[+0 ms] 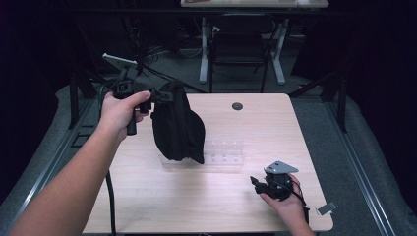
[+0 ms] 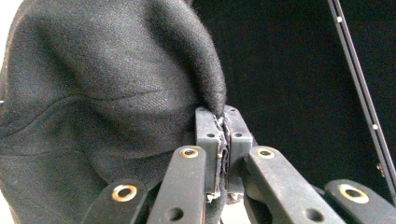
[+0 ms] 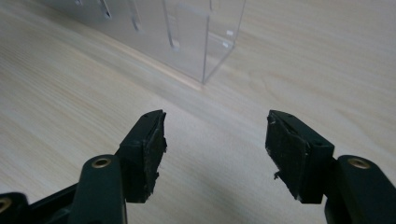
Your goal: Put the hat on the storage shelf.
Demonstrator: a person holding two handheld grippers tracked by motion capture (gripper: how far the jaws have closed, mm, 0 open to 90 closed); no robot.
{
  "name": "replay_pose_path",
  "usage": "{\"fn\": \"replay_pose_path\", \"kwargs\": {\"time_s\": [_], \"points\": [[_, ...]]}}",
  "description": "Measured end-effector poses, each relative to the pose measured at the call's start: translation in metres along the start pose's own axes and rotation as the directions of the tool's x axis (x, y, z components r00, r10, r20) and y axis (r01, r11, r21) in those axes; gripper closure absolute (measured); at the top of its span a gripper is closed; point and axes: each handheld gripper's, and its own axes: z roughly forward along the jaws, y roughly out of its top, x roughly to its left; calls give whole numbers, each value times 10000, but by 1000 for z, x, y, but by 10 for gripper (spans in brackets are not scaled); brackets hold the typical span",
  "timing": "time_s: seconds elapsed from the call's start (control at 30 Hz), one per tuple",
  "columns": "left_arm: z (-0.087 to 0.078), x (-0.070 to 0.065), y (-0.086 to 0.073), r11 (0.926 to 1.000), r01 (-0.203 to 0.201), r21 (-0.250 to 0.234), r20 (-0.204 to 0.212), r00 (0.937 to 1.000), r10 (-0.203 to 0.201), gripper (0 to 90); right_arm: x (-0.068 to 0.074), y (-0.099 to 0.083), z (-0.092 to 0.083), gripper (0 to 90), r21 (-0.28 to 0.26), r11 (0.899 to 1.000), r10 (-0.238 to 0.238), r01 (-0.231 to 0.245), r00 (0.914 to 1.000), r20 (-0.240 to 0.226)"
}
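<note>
At the left of the high view, the left gripper (image 1: 158, 94) is raised above the table's (image 1: 162, 196) far left corner, gripped in the person's left hand (image 1: 120, 112). Its jaws are closed tight on a pinch of black cloth (image 1: 176, 123); the left gripper view confirms the fabric (image 2: 102, 107) is clamped between the two pads at a folded edge. The cloth hangs down from that pinch in a loose bundle. Its lower end reaches the left part of a clear acrylic organiser (image 1: 223, 151), which stands on the table near its middle; whether cloth and organiser touch cannot be told.

Further right, the right gripper (image 1: 254, 183) sits low over the near right part of the table, held in the right hand (image 1: 285, 199). Its jaws stand wide apart with nothing between them, aimed toward a corner of the organiser (image 3: 205, 42), near it but apart.
</note>
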Motion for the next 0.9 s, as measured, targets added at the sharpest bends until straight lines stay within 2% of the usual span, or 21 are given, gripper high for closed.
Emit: {"fn": "replay_pose_path", "kwargs": {"time_s": [0.03,0.07,0.1,0.2,0.37,0.5,0.63,0.7,0.8,0.87,0.9], "points": [[0,-1,0,9999,2,-158,-24,10000,-2,880,1,6,-6,366,-43,9993,-362,362,9993,73],[0,-1,0,9998,-25,-203,15,10000,25,880,1,6,-6,366,-43,9993,-362,362,9993,73],[4,-1,1,10000,10,59,26,10000,-10,879,5,9,-7,363,-466,9987,-216,211,9997,-114],[7,-2,1,10000,-47,63,-65,10000,48,878,8,12,-9,360,-685,9973,-266,251,9994,-201],[15,-5,2,9998,-131,114,163,9998,129,878,11,17,-10,355,-767,9962,-431,401,9984,-371],[19,-6,3,9999,-116,92,154,9998,114,878,12,21,-11,355,-977,9948,-344,295,9982,-489],[23,-8,4,9996,-175,225,247,9996,169,877,13,27,-12,380,-907,9955,-326,284,9985,-443],[25,-9,4,9996,-194,225,243,9995,189,877,14,30,-11,410,-880,9961,-163,100,9973,-709],[26,-10,4,9995,-216,243,314,9993,208,876,15,34,-11,428,-784,9969,-171,98,9955,-928],[27,-11,4,9994,-252,245,269,9993,245,876,18,38,-10,438,-720,9970,-326,265,9958,-852],[28,-11,4,9994,-255,244,302,9992,247,876,20,41,-8,452,-771,9964,-436,360,9940,-1002]]}}
